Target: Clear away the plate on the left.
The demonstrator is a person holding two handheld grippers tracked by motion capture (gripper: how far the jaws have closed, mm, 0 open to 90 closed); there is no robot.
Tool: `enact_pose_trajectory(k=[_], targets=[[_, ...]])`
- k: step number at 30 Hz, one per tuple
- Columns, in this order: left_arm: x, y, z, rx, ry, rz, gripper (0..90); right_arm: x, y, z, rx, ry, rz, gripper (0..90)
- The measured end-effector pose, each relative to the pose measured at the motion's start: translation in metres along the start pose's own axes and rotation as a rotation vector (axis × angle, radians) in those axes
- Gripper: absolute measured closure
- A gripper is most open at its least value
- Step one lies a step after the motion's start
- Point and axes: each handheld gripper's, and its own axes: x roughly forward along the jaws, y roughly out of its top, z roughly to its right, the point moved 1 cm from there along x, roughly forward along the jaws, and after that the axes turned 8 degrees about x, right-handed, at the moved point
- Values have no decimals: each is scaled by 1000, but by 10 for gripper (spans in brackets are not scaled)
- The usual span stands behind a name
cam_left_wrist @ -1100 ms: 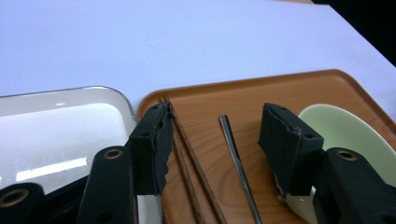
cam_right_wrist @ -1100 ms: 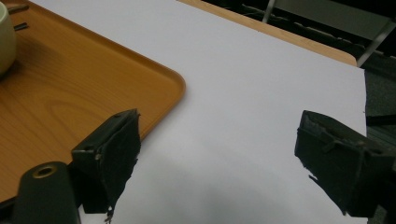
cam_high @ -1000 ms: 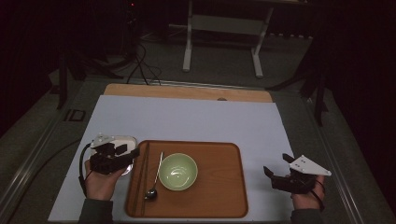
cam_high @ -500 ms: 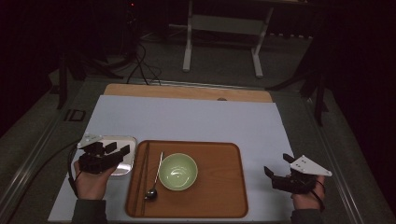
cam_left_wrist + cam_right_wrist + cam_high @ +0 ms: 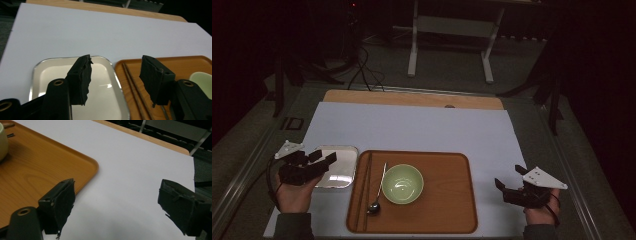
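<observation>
Leftward-drawn left hand-held gripper (image 5: pixel 323 159), jaws just widening, hovers over metal tray (image 5: pixel 343 176).

A white-covered table (image 5: pixel 422 127) bears a wooden tray (image 5: pixel 447 210) and metal tray (image 5: pixel 343 154).

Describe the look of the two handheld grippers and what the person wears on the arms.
Both the left gripper and the right gripper are black, each topped by a grey three-cornered plate. Their jaws are blocky black pads with ragged edges, on black arms with brass-ringed holes. A dark cable loops from the left one. Dark sleeve cuffs cover both wrists.
</observation>
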Motion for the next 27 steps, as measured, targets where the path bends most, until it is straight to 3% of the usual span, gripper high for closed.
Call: enact_pose_trajectory(k=[12, 27], targets=[[6, 9, -21, 17, 71, -10, 405, 0, 0, 0, -1, 1, -1, 141], [22, 10, -36, 38, 101, -48, 395, 0, 0, 1, 0, 1, -1, 141]])
